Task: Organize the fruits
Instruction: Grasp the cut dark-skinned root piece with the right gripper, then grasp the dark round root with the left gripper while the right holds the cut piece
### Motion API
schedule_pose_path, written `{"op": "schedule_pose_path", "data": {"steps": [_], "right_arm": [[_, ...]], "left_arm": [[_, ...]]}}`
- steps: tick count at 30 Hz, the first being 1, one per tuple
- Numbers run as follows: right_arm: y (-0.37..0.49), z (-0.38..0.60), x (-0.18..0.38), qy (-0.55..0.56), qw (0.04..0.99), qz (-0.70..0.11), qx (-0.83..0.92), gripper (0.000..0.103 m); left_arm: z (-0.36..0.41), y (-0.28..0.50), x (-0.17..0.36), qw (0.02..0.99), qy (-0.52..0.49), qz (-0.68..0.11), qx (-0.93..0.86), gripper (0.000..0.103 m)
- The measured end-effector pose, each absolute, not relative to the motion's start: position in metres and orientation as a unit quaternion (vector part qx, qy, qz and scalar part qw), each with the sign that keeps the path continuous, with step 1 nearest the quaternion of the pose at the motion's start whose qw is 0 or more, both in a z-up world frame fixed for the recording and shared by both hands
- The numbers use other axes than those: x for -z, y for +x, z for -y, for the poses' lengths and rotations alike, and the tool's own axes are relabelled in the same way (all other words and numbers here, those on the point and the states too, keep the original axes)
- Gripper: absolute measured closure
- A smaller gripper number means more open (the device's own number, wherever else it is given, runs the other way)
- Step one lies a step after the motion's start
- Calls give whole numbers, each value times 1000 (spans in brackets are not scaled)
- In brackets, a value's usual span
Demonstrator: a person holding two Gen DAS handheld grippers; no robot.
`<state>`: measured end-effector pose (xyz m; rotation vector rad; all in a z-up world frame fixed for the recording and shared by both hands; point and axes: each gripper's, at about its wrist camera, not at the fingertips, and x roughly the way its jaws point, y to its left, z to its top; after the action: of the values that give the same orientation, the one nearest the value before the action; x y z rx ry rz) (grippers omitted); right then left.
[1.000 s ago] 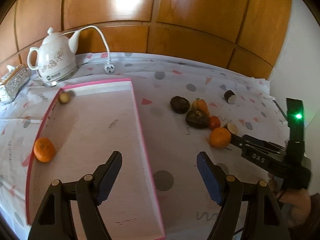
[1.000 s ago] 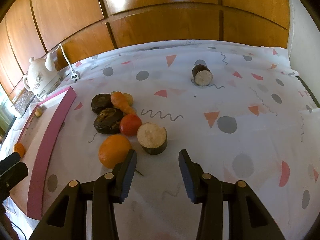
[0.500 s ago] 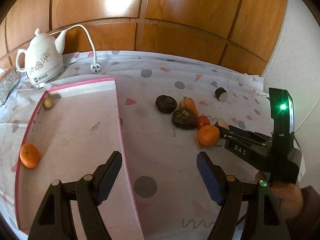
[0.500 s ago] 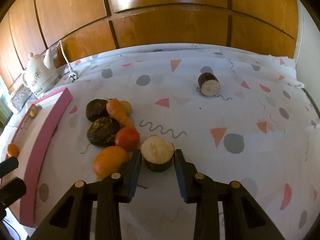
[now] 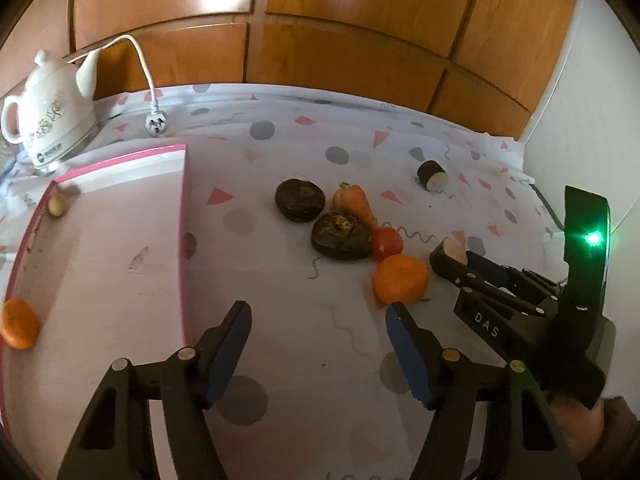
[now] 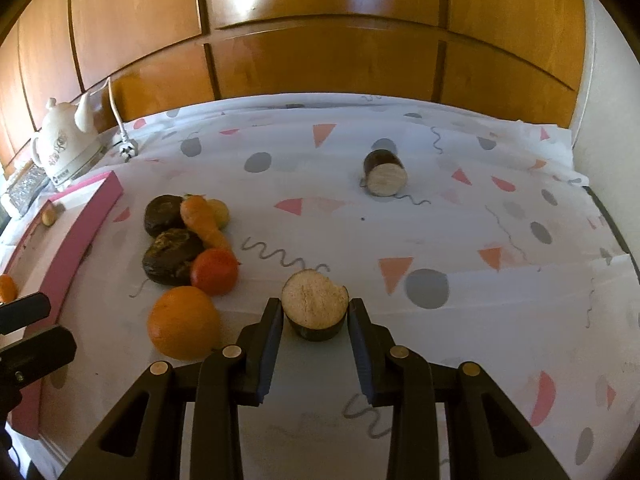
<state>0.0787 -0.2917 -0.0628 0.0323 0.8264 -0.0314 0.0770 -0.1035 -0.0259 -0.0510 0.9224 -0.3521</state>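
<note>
Blue-padded jaws of the right gripper (image 6: 314, 320) are clamped on a dark-skinned cut piece with a pale face (image 6: 314, 306), one pad pressed to each side. Just to this gripper's left lies a large orange (image 6: 183, 322); beyond that sit a tomato (image 6: 214, 271), two dark round fruits (image 6: 172, 256), and a carrot (image 6: 202, 222). Well ahead and slightly right, a second cut piece (image 6: 385, 176) lies alone on the patterned cloth (image 6: 440, 240).

The left gripper (image 5: 318, 334) is unclenched, its jaws narrowing with nothing between them, above bare cloth. Its right fingertip is close by the large orange. To its left stands a pink-rimmed tray (image 5: 184, 216) holding a small orange (image 5: 18, 323) and a small tan fruit (image 5: 57, 205). Far ahead-left is a white kettle (image 5: 48, 120).
</note>
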Motion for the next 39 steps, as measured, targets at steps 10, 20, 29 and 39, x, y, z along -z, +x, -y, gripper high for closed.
{"op": "schedule_pose_path", "data": {"steps": [10,20,29,39], "right_arm": [[82,300,70,37,910,-413,7,70],[85,299,68,42,908,-416,8,70],[97,289,67,38,907,-419,4,70],[103,284,69,36,908,-417,6,70]], "left_arm": [[112,108,31,877,-49,-450,158,46],[126,128,43,877,-29,-456,148,46],[131,140,51,877,-24,-459,137,40],[140,157,57,878,-27,-457,143,36]]}}
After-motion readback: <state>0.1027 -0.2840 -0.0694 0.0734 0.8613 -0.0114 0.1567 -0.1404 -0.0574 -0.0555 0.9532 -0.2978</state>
